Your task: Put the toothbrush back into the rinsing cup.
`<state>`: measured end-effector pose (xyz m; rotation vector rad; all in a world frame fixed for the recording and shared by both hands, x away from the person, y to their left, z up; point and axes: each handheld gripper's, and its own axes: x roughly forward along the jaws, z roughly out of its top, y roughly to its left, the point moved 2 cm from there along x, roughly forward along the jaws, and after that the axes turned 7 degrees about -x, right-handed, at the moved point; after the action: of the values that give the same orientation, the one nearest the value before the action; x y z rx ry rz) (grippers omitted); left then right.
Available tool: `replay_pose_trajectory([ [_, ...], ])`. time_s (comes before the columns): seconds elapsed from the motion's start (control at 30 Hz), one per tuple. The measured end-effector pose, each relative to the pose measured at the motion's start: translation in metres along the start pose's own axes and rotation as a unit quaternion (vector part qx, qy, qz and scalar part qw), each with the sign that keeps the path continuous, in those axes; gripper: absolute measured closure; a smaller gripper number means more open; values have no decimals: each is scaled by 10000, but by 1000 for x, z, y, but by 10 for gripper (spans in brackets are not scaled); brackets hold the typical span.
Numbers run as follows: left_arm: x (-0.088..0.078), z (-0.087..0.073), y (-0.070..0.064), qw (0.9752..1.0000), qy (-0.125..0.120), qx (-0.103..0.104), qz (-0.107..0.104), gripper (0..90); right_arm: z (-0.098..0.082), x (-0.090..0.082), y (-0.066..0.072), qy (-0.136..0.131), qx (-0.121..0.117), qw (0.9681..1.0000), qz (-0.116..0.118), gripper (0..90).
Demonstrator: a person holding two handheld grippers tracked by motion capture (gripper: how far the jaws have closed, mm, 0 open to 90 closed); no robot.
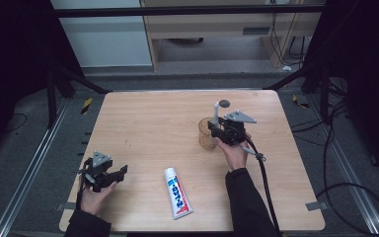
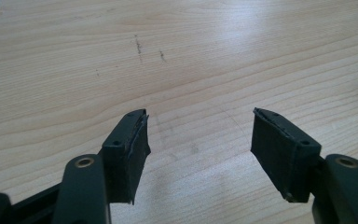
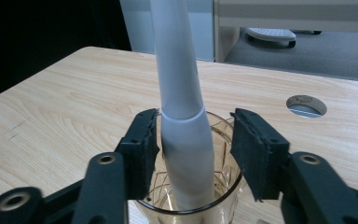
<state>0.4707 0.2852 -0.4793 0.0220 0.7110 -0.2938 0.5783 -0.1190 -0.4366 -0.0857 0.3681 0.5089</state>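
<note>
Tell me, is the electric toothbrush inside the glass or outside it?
Inside. The electric toothbrush stands upright with its lower end in the amber glass; its handle rises above the rim, between the open pads of the right tool.

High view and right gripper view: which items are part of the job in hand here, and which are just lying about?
In the job:
- toothbrush, standing in the cup
- amber glass cup
- right gripper, jaws open on either side of the toothbrush handle

Lying about:
- toothpaste tube, flat near the table's front edge
- left gripper, open over bare table
</note>
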Motion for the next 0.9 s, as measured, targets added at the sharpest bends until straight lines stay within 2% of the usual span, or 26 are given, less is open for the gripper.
replay_pose_trajectory([
  [0.13,-1,0,0,10000,-15,-16,-11,365,2,-2,0,-20,2,10000,-11,414],
  [0.2,-1,0,0,10000,-13,-25,-14,380,3,-3,1,64,38,10000,-17,334],
  [0.33,-1,0,0,10000,-35,-59,-27,399,5,-6,1,130,-40,9999,-41,296],
  [0.57,-4,0,-2,9997,-149,-113,-131,481,9,-20,3,219,-121,9997,-33,257],
  [0.7,-5,0,-4,9995,-159,-119,-243,536,12,-33,1,251,-135,9996,-56,244],
  [0.9,-7,0,-9,9993,-156,-37,-331,605,10,-54,-4,379,-186,9991,-93,239],
])
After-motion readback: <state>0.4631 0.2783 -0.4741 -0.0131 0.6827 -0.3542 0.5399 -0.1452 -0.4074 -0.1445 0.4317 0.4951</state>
